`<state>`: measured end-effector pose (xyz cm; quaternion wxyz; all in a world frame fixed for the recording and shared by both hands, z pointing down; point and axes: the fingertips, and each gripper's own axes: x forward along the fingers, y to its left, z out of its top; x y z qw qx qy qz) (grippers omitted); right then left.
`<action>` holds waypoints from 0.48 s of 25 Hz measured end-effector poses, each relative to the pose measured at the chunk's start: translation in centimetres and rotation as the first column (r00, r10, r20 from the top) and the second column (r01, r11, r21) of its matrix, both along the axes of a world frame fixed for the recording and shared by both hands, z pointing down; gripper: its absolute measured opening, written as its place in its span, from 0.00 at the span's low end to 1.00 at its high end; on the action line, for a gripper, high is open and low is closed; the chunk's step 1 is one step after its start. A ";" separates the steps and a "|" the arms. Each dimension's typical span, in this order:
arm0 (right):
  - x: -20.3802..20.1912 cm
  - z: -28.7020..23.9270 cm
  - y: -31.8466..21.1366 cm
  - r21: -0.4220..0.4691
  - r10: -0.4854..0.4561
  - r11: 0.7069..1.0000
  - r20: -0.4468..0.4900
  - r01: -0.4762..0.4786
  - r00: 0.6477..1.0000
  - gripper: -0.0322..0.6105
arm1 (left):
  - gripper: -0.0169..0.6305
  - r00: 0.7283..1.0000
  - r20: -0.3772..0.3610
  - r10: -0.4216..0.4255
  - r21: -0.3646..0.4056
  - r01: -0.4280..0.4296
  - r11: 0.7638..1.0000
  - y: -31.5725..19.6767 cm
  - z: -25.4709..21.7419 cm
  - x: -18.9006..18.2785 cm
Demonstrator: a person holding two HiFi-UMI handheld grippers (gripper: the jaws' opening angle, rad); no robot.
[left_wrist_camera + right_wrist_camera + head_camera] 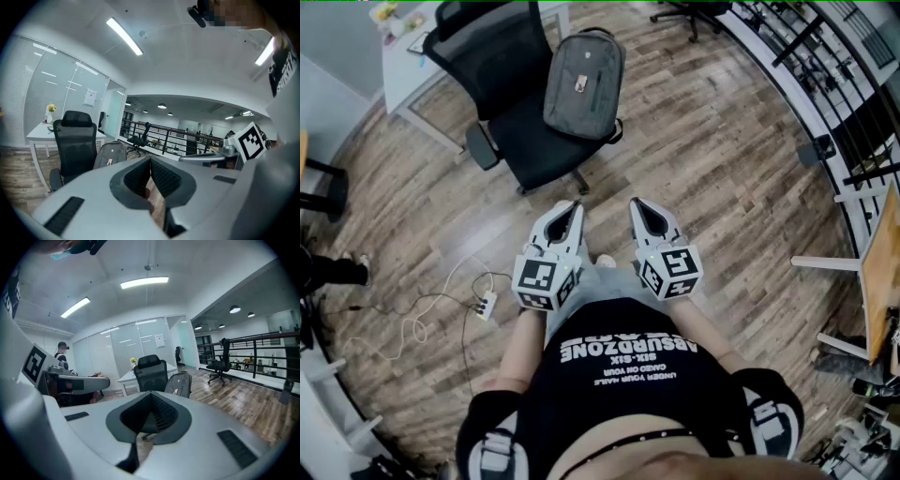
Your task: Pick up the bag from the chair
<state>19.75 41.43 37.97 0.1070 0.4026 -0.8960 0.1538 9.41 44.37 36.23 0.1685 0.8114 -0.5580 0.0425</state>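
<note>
A grey backpack [584, 84] stands upright on the seat of a black office chair [487, 56], leaning on its backrest, at the top of the head view. My left gripper [573, 208] and right gripper [639, 204] are held side by side over the wooden floor, well short of the chair, both pointing at it. Each has its jaws closed tip to tip with nothing between them. The left gripper view shows the backpack [110, 154] and chair [75, 140] beyond the shut left gripper [150, 160]. In the right gripper view, backpack [180, 383] and chair [151, 373] rise behind the shut right gripper [151, 394].
A white desk [403, 56] stands behind the chair. A power strip with cables [486, 305] lies on the floor at left. A black railing [825, 75] curves along the right, another office chair [694, 14] is at the top, and a wooden tabletop [877, 272] sits at the right edge.
</note>
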 end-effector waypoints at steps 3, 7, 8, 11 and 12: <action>1.1 0.1 0.2 -0.004 0.010 1.000 -0.001 -0.010 1.000 0.07 | 0.05 1.000 0.011 0.008 0.003 -0.008 1.000 0.1 -0.2 0.9; 2.2 0.0 0.2 0.000 0.030 1.000 0.007 -0.030 1.000 0.07 | 0.05 0.999 0.025 0.024 -0.001 -0.024 1.000 -0.1 -0.3 1.6; 2.3 0.0 0.1 0.003 0.035 0.999 0.011 -0.035 0.999 0.07 | 0.05 0.999 0.030 0.028 0.000 -0.028 1.000 -0.3 -0.3 1.7; 2.4 -0.1 -0.6 0.009 0.045 0.999 0.022 -0.046 0.999 0.07 | 0.05 0.999 0.041 0.028 0.003 -0.028 1.000 -1.2 -0.4 1.5; 2.5 0.0 -0.9 0.009 0.047 0.999 0.022 -0.047 0.999 0.07 | 0.05 0.999 0.041 0.025 0.003 -0.026 1.000 -1.5 -0.4 1.5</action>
